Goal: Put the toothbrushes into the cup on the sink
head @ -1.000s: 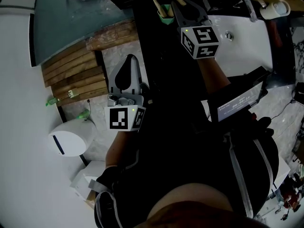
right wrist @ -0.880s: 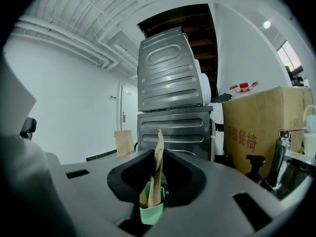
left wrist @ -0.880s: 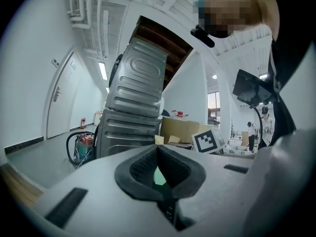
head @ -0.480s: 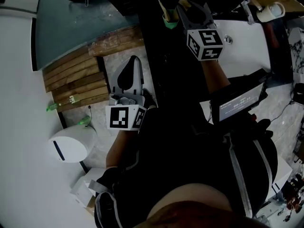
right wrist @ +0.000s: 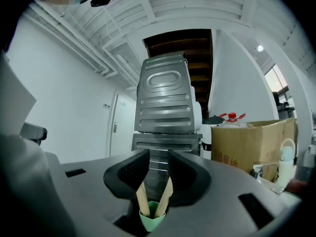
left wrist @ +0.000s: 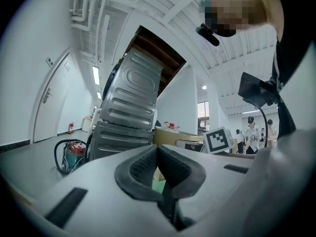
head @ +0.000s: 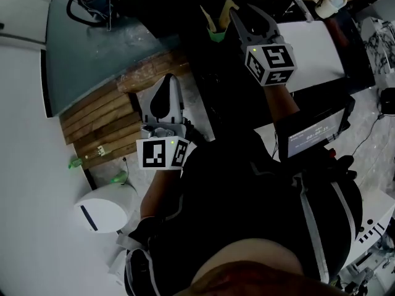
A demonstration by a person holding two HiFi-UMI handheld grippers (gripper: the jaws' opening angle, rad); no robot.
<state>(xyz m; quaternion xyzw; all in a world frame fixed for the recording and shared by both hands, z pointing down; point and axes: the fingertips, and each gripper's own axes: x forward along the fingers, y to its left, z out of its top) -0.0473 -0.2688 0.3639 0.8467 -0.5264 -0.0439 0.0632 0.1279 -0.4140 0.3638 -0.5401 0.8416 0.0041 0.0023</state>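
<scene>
possibly the splayed toothbrushes (right wrist: 142, 198) slip from the narrow pinch of the right gripper (right wrist: 158, 169) short of the cup (head: 334, 0), while the left gripper (left wrist: 159, 167) is closed on nothing.

You are in a big white hall, a lab or workshop rather than a home. Bare pipes (left wrist: 86, 4) run under the high ceiling, with a strip light (left wrist: 96, 75) on the wall. A white sink (head: 311, 45) sits in a black counter near a wooden slat platform (head: 102, 125). Also noted: a cardboard box (right wrist: 247, 149), a vacuum cleaner (left wrist: 74, 152) on the floor, and people (left wrist: 253, 132) standing far off.
</scene>
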